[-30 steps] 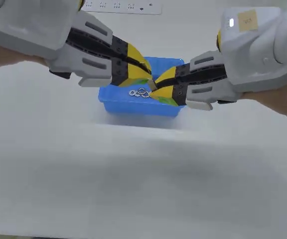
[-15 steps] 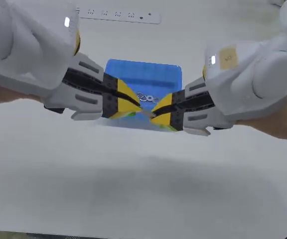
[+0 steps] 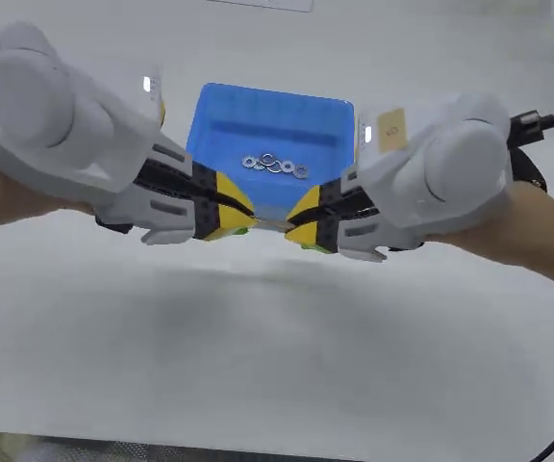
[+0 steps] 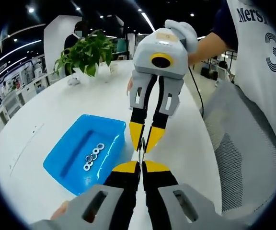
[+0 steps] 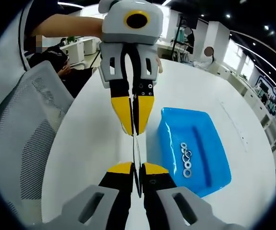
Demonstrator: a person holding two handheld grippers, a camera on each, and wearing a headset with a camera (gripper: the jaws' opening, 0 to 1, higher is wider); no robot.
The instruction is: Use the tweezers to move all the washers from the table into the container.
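Note:
A blue container (image 3: pixel 210 115) stands on the white table with several metal washers (image 3: pixel 273 166) in a row on its floor. The washers (image 4: pixel 93 156) and the container (image 5: pixel 210 158) also appear in both gripper views. Thin metal tweezers (image 3: pixel 269 224) span the short gap between my two grippers, just in front of the container's near wall. My left gripper (image 3: pixel 245 214) is shut on one end of the tweezers (image 4: pixel 141 152). My right gripper (image 3: pixel 294 225) faces it, shut on the other end (image 5: pixel 136 158).
The white table (image 3: pixel 258 366) stretches toward me in front of the container. A black cable (image 3: pixel 549 122) runs from the right gripper. A potted plant (image 4: pixel 85 51) stands at the far table edge, and a mesh chair (image 5: pixel 32 124) sits beside the table.
Both grippers, tips still together, have drawn back from above the washers in the container to its near wall. The head camera has shifted too.

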